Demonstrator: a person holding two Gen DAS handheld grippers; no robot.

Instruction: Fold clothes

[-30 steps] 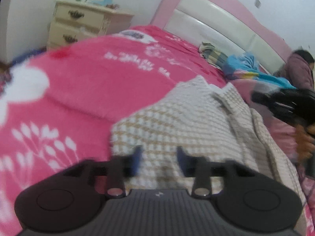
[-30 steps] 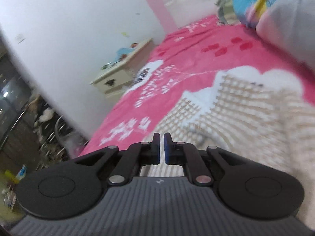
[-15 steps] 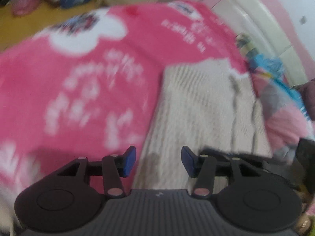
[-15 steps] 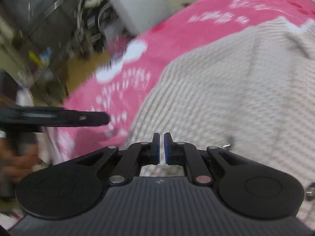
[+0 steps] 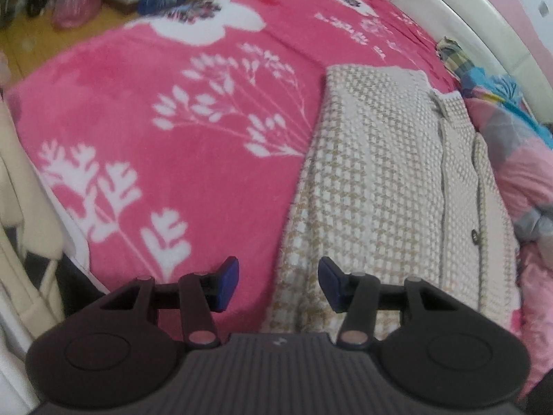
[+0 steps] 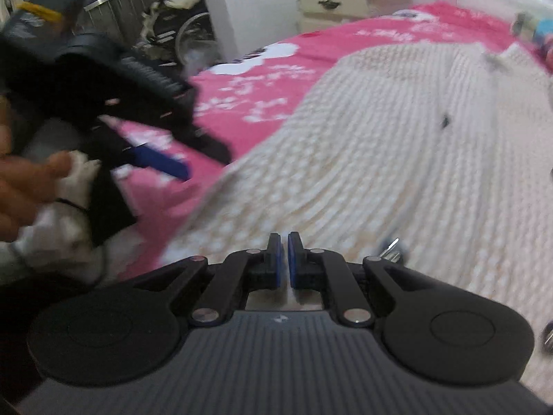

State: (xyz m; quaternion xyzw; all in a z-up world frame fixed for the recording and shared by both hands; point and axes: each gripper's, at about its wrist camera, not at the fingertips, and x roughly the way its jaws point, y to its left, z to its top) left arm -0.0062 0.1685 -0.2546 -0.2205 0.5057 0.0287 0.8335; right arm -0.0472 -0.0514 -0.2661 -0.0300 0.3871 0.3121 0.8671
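Checked cardigan (image 5: 387, 180) lay flat on pink blanket (image 5: 166, 131). Left gripper (image 5: 278, 282) hung half open over its near edge, empty. Right gripper (image 6: 283, 259) was closed, seemingly holding nothing; view blurred.

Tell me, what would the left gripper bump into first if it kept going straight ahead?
Probably the checked cardigan on the pink blanket. The left gripper, jaws open, points at its near left edge.

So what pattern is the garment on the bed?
Beige-and-white houndstooth-like check on the garment, clearest in the left wrist view.
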